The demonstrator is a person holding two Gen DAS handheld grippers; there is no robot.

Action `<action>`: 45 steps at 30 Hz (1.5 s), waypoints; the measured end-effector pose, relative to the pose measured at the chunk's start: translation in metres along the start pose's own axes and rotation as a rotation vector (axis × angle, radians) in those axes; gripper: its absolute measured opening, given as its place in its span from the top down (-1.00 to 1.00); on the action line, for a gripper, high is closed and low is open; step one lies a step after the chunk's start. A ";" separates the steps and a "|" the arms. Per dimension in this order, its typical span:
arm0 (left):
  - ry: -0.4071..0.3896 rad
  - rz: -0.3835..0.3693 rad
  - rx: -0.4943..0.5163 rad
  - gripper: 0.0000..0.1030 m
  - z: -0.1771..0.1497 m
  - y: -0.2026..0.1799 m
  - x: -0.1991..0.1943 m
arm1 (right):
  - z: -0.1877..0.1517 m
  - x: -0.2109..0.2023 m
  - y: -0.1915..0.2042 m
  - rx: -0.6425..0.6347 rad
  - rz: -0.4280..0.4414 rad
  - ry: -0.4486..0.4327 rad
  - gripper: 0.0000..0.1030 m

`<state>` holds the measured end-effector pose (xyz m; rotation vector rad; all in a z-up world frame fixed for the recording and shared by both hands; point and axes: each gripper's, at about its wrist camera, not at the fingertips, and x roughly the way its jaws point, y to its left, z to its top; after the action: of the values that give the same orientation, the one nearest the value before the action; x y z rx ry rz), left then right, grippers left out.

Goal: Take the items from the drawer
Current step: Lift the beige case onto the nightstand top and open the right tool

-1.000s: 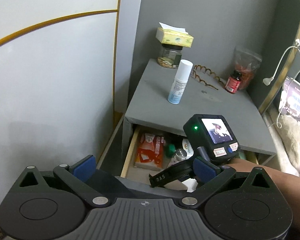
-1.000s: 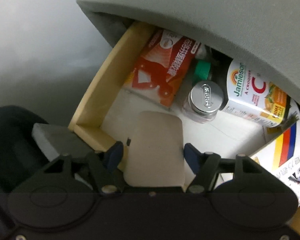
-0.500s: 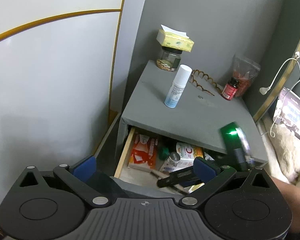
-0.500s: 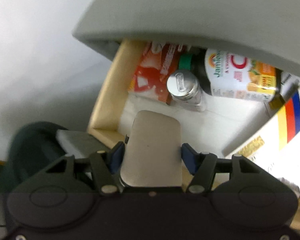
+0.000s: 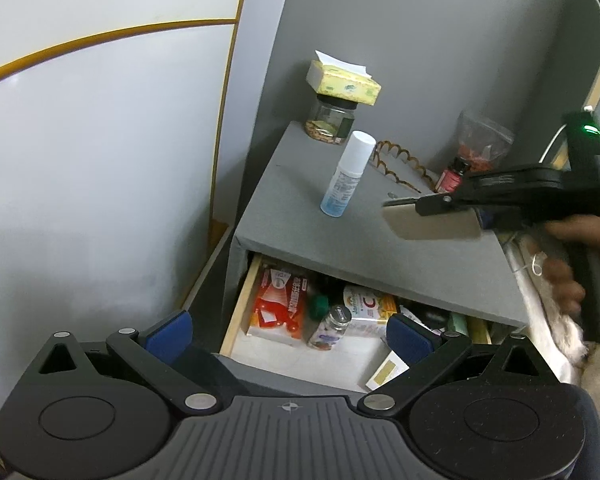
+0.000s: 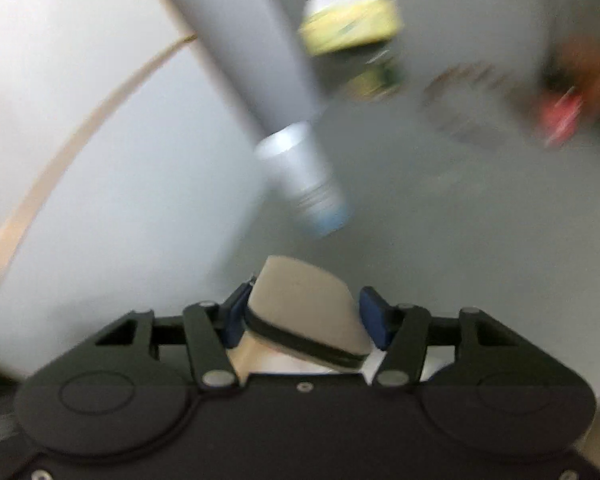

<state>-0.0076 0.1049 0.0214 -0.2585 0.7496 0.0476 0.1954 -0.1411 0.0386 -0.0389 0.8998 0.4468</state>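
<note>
above the grey nightstand top [image 5: 380, 240] we carry a flat beige case [image 5: 432, 222] pinched in our right gripper [image 6: 304, 316], long axis level and pointing left toward the white spray bottle [image 5: 346, 174]. open surface lies just below; the left gripper [image 5: 288, 330] hangs spread over the open drawer [image 5: 236, 312].

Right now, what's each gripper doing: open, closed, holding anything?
Left gripper: open, holding nothing, facing the open drawer.
Right gripper: closed on a flat beige case, held above the nightstand top.
</note>
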 end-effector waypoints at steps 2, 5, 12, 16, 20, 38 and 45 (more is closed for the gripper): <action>0.001 -0.002 0.014 -0.99 -0.001 -0.002 -0.001 | -0.003 0.029 0.000 -0.082 -0.165 -0.004 0.31; -0.002 -0.008 0.015 -0.99 -0.002 -0.003 -0.003 | -0.022 0.060 -0.002 -0.172 -0.271 0.060 0.27; 0.011 -0.021 0.007 -0.99 -0.001 -0.002 0.000 | -0.037 0.072 -0.013 -0.134 -0.199 0.094 0.22; 0.021 -0.029 0.010 -0.99 -0.002 -0.002 0.003 | -0.041 0.067 -0.023 -0.065 -0.119 0.125 0.51; 0.027 -0.024 0.006 -0.99 -0.003 -0.001 0.006 | -0.038 0.059 -0.030 -0.009 -0.055 0.114 0.61; 0.032 -0.023 0.001 -0.99 -0.003 0.003 0.009 | -0.025 0.047 -0.058 0.174 -0.238 -0.022 -0.35; 0.034 -0.026 0.011 -0.99 -0.004 0.002 0.008 | -0.058 0.084 -0.038 0.153 -0.296 0.065 -0.43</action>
<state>-0.0044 0.1052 0.0128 -0.2588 0.7797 0.0148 0.2118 -0.1577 -0.0672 -0.0456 0.9727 0.1013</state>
